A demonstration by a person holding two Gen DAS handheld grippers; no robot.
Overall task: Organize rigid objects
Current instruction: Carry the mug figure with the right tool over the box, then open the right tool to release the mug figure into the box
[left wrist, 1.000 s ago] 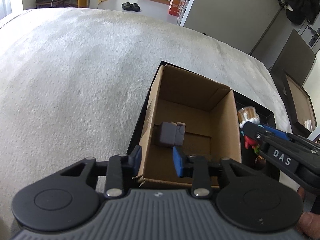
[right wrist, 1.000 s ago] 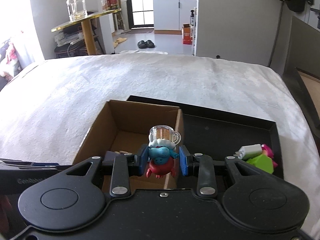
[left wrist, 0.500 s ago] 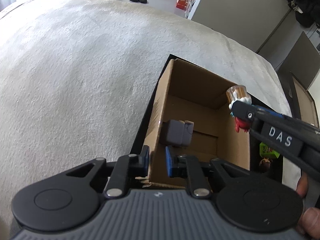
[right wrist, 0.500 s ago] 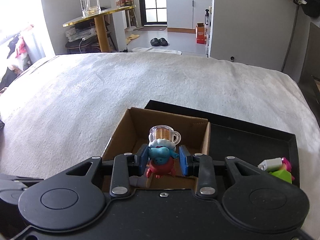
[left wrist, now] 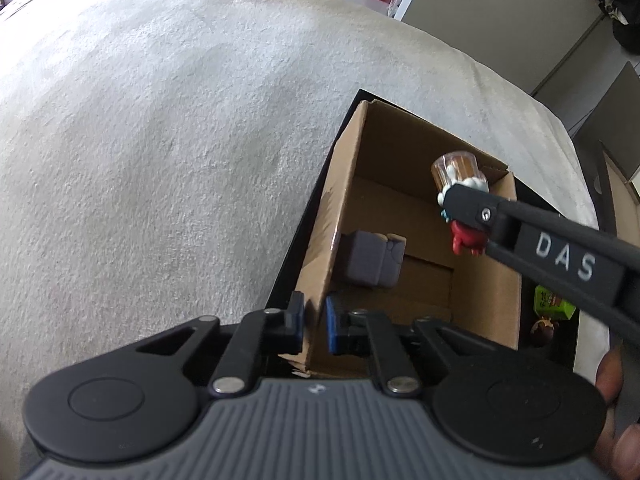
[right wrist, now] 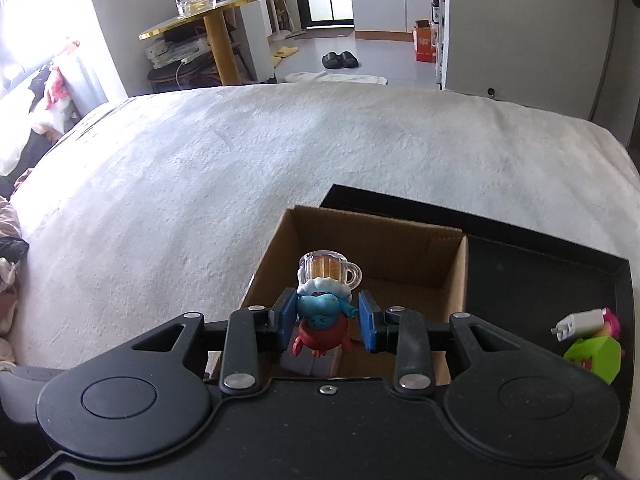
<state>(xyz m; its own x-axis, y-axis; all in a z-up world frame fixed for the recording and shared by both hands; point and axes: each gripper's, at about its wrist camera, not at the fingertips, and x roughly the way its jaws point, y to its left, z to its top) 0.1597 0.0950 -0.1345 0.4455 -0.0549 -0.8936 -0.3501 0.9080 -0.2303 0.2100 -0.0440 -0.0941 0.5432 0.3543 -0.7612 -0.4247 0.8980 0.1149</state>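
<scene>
Nearest the left wrist camera, the left hand-held gripper point(left wrist: 313, 324) is clamped on the near left wall of the cardboard box point(left wrist: 340, 216); its jaws have just been closing, and the thin wall now sits pinched between the blue pads. Part of a person's hand point(left wrist: 612, 380) shows at the lower right edge of that view.

Close to the right wrist camera, the right hand-held gripper point(right wrist: 327, 322) is pinching a small figurine point(right wrist: 322, 316) by its blue body, with red feet below and a clear beer mug with amber filling on top. The figurine hangs over the open box, above its floor and not touching it.

Inside the box, a grey block point(left wrist: 370, 254) lies on the floor near the left wall, under and in front of the held figurine in the right wrist view.

Just beside the box on the right, a black tray point(right wrist: 560, 264) holds a green toy point(right wrist: 596, 354), a white plug point(right wrist: 580, 322) and a pink piece point(right wrist: 612, 320) clustered at its right edge. The box stands at the tray's left end.

Farther out, the white bedspread point(right wrist: 240, 168) stretches away, and beyond it a pair of black slippers point(right wrist: 340, 59) sits on the floor near a gold-topped side table point(right wrist: 216, 16).
</scene>
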